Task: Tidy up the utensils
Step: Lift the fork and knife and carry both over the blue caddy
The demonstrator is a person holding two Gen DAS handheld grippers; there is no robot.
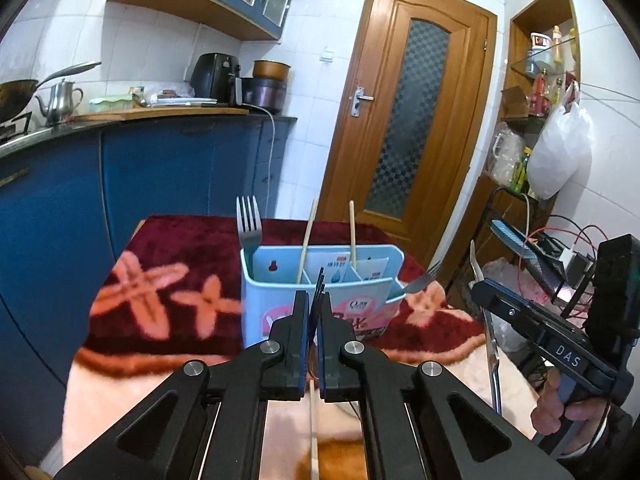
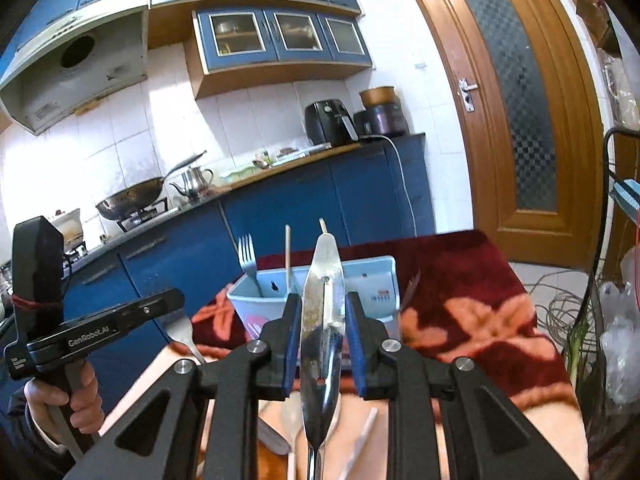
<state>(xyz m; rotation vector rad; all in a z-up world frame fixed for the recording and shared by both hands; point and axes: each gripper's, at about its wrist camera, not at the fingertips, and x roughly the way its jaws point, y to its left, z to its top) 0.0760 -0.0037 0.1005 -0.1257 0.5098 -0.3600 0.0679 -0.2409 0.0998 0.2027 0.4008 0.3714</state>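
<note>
A light blue utensil caddy (image 1: 272,308) stands on the red flowered blanket (image 1: 168,248). A fork (image 1: 249,220) and two chopsticks (image 1: 308,236) stand in it, and a second fork (image 1: 420,280) leans at its right end. My left gripper (image 1: 314,296) is shut on a fork (image 1: 320,280), seen edge-on just in front of the caddy. My right gripper (image 2: 323,300) is shut on a shiny metal spoon (image 2: 324,320), held upright before the caddy (image 2: 372,272). In the right wrist view the left gripper (image 2: 178,298) is at the left, its fork (image 2: 182,332) hanging below.
A loose chopstick (image 2: 364,436) and a pale spoon (image 2: 290,412) lie on the near cloth. Blue cabinets (image 1: 160,176) with a counter run behind the table. A wooden door (image 1: 408,112) is at the back, and a shelf, bags and cables (image 1: 560,248) crowd the right.
</note>
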